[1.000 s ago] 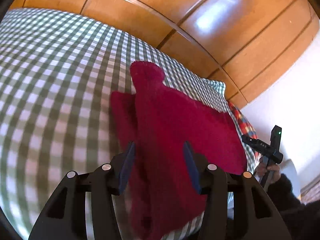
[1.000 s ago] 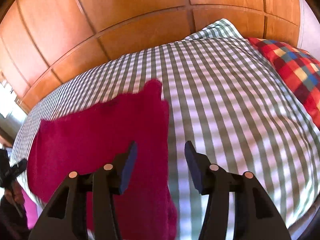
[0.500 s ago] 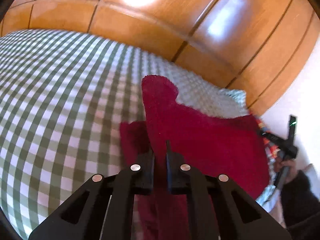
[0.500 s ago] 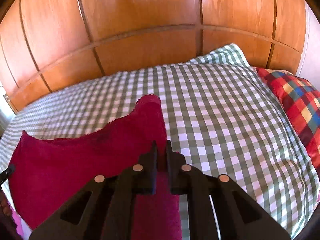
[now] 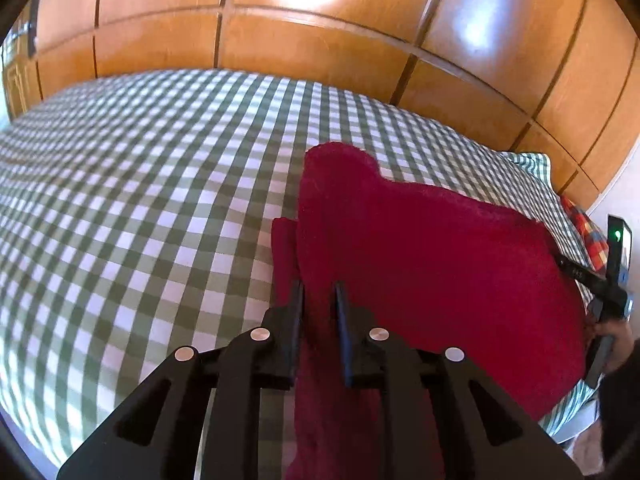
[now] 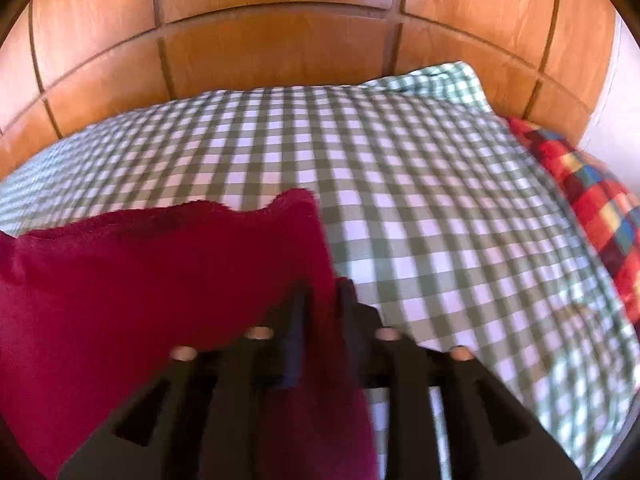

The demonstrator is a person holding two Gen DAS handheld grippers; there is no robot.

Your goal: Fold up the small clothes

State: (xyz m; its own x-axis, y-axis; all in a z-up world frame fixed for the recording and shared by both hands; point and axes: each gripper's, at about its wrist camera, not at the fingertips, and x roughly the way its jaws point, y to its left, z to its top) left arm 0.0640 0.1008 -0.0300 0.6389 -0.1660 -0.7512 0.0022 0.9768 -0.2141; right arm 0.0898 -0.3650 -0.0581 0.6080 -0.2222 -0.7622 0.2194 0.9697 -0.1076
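Both grippers' fingers, left (image 5: pixel 319 300) and right (image 6: pixel 320 300), have just eased slightly apart yet pinch the red garment (image 5: pixel 440 264) over the checked bed (image 5: pixel 140 200)

The right gripper (image 6: pixel 320 300), jaws just parting, straddled a crimson garment (image 6: pixel 132 280) on a green-checked bedspread (image 6: pixel 440 220).

Red garment (image 5: pixel 432 264): near end hidden beneath the left tongs (image 5: pixel 319 300), cut off below. Right-wrist view blurred; right tongs' (image 6: pixel 322 304) grip indistinct.
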